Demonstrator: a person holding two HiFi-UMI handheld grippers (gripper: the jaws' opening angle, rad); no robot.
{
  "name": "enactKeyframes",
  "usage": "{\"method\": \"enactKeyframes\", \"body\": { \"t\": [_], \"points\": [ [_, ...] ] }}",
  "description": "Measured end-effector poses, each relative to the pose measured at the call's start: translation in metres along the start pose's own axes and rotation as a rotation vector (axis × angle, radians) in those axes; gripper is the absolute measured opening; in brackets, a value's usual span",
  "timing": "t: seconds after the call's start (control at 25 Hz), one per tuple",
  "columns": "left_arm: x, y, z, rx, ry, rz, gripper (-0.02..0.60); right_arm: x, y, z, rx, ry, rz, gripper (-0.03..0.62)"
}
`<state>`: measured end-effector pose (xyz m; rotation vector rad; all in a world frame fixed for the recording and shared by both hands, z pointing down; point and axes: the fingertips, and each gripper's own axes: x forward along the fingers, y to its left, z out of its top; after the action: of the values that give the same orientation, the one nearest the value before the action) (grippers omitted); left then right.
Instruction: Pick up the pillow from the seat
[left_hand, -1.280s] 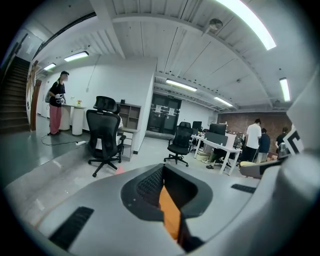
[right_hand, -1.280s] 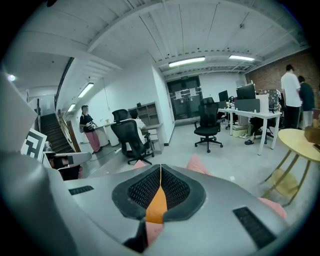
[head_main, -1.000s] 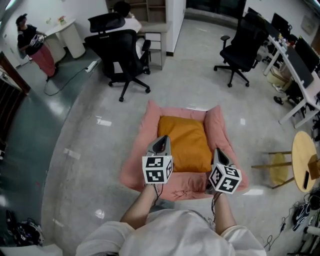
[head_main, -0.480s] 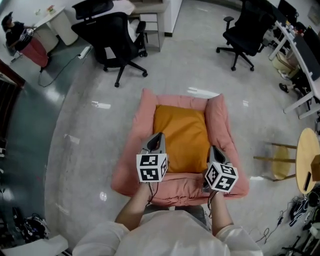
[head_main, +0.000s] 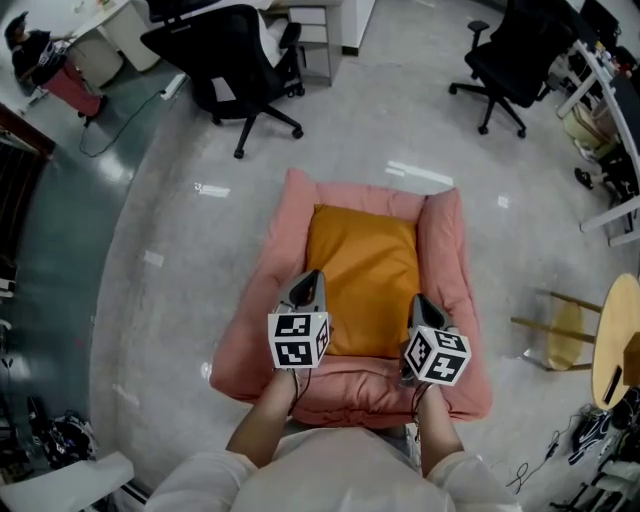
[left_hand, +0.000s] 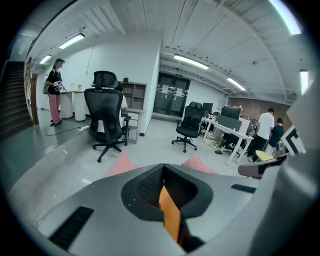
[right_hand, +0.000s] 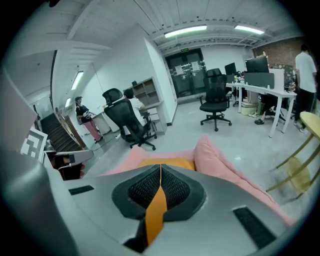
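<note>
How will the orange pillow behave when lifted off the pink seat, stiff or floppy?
The pillow looks plump and creased, so it is probably soft and would sag if lifted by one edge. As stuffed fabric, it is likely light for its size. It lies snug between the raised sides of the seat, so it may drag slightly.

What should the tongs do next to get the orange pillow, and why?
The left tongs and right tongs are shut and empty over the near edge of the orange pillow, which lies flat in the pink seat. So probably open both first, then lower.
</note>
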<state>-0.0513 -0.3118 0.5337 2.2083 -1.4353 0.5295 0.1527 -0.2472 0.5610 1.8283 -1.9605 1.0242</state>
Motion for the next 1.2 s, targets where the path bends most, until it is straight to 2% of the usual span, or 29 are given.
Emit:
{"method": "enactKeyframes", "body": {
  "t": [0.32, 0.64, 0.68, 0.76, 1.2],
  "points": [
    [0.032, 0.020, -0.035, -0.018, 0.122, 0.052, 0.008, 0.039, -0.021, -0.017, 0.012, 0.081, -0.014, 0.031],
    [0.069, 0.027, -0.059, 0.004, 0.185, 0.055, 0.011, 0.079, -0.034, -0.040, 0.019, 0.159, -0.002, 0.034],
    [0.073, 0.027, -0.063, 0.001, 0.194, 0.050, 0.017, 0.083, -0.036, -0.043, 0.019, 0.167, -0.003, 0.034],
    [0.082, 0.028, -0.069, -0.004, 0.214, 0.036, 0.093, 0.091, -0.040, -0.048, 0.022, 0.182, -0.007, 0.037],
    [0.114, 0.045, -0.101, 0.006, 0.340, 0.023, 0.160, 0.128, -0.059, -0.070, 0.037, 0.277, -0.013, 0.142]
  ]
}}
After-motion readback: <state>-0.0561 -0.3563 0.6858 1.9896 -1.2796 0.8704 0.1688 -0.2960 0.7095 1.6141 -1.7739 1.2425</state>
